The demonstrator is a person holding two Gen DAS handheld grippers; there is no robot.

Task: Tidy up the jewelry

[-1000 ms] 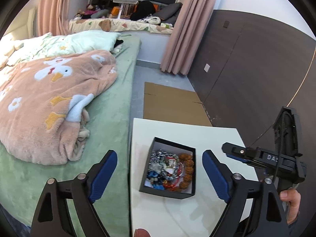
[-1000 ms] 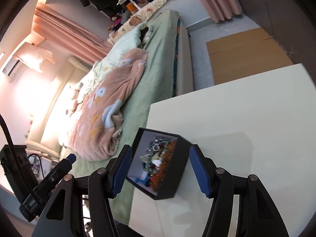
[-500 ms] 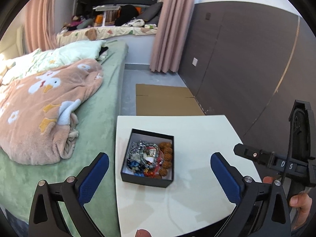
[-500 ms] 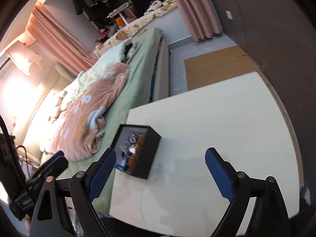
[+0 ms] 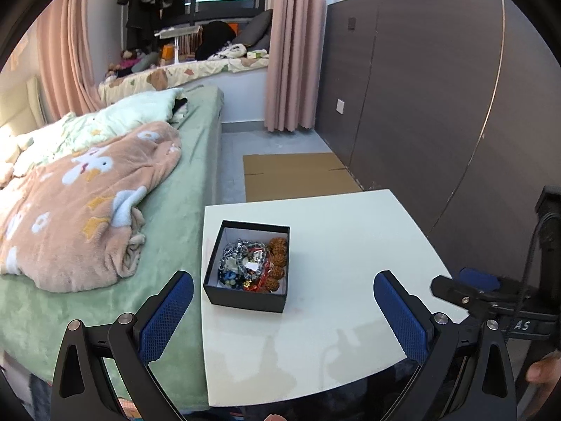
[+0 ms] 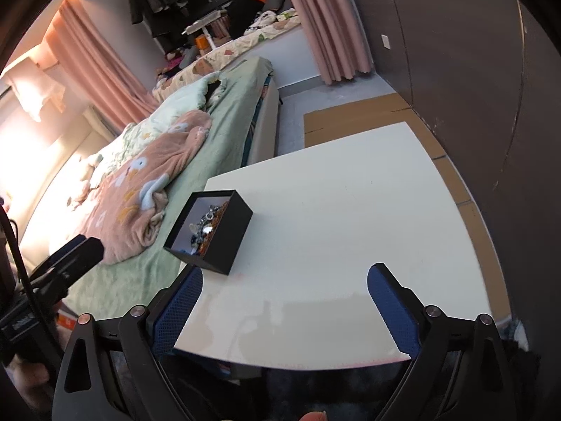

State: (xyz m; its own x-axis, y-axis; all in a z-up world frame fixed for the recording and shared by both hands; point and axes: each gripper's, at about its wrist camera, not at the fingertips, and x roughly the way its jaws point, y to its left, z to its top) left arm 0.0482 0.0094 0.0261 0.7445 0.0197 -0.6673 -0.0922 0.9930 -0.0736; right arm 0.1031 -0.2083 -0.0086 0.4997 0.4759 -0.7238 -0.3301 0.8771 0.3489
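White table [image 5: 336, 336], green bed [image 5: 182, 189] (peach blanket [image 5: 80, 196]), floor cardboard [image 5: 298, 175].

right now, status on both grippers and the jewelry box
Left gripper open, right gripper open, both empty. Black jewelry box lidless, full, on white table near bed-side edge. Nothing in the way.

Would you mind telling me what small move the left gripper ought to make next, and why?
Probably ease the left gripper forward and down toward the black box. Both grippers are open and empty, held back at the near edge of the white table, and all the jewelry lies tangled in the box, which sits nearer the left gripper than the right gripper.
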